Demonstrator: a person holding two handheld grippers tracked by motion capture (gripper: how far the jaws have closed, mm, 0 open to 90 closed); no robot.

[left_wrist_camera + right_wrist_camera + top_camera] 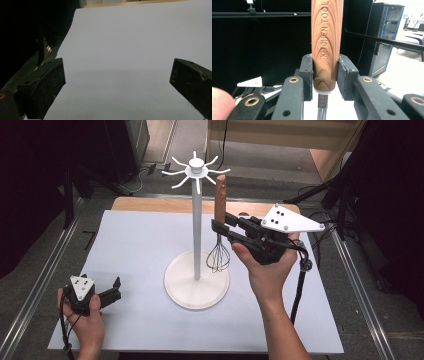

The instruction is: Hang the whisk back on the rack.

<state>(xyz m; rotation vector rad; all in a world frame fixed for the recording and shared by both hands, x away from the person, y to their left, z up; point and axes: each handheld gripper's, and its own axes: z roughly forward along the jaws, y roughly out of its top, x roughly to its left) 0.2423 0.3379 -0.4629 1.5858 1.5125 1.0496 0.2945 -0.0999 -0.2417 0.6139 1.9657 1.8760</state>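
1. The right gripper (218,226) is clamping the wooden handle of the whisk (219,251), holding it upright beside the white hook stand (197,242) at the worktop (140,245) centre.
2. The left gripper (116,287) is resting near the front-left corner, jaws standing apart.

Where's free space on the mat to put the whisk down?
Bare mat between the left gripper and the rack base, plus the near strip. Crowded right of the rack pole, where the right gripper holds the whisk.
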